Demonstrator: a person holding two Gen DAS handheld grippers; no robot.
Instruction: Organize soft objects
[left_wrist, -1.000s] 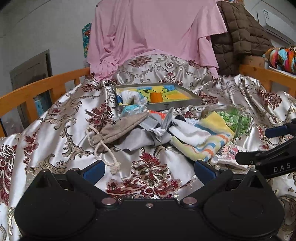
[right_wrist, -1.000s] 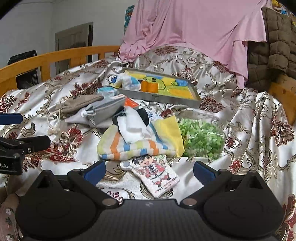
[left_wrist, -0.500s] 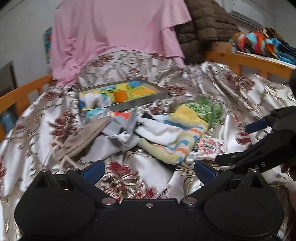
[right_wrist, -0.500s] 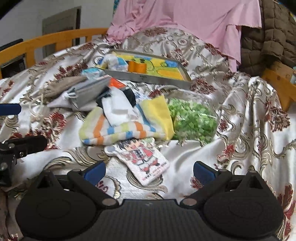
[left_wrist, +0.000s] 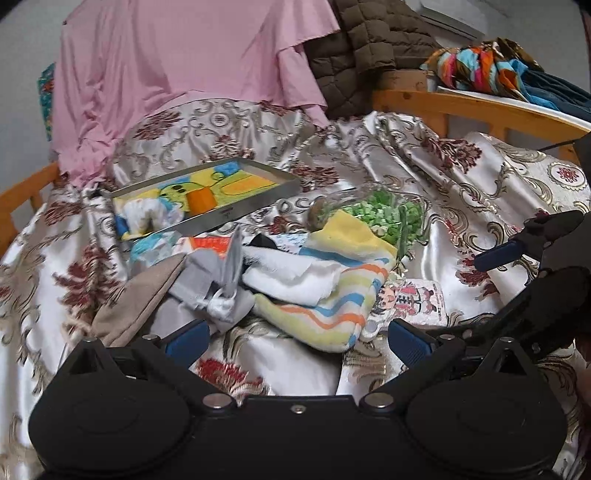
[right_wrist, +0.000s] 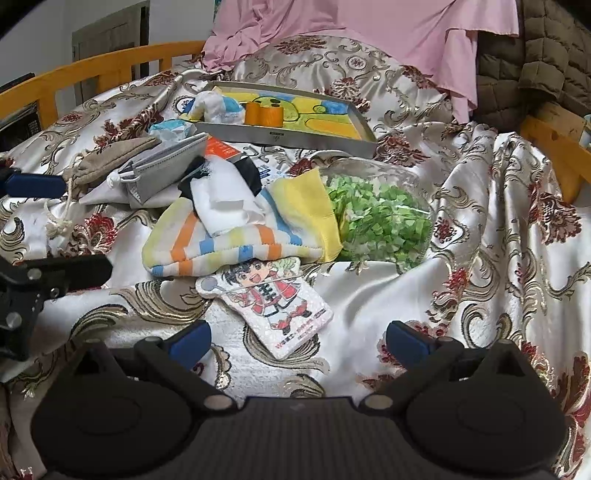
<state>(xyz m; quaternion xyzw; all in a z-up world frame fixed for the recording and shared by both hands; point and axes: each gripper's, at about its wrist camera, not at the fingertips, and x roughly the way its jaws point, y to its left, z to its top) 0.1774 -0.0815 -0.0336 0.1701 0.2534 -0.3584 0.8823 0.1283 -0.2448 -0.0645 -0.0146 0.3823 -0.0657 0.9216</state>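
Two tools, left tool (left_wrist: 297, 338) and right tool (right_wrist: 297, 339), we hold wide, empty, near the striped towel (right_wrist: 236, 240). Cartoon pouch (right_wrist: 273, 306) lies just before the towel; metal tray (right_wrist: 291, 136) sits behind it.

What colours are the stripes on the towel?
The towel has orange, blue and yellow stripes on white; the right wrist view shows it best.

Both my wrist cameras look low and close across the bed (left_wrist: 461, 177); each shares the striped towel (left_wrist: 332, 302) (right_wrist: 229, 243) pile.
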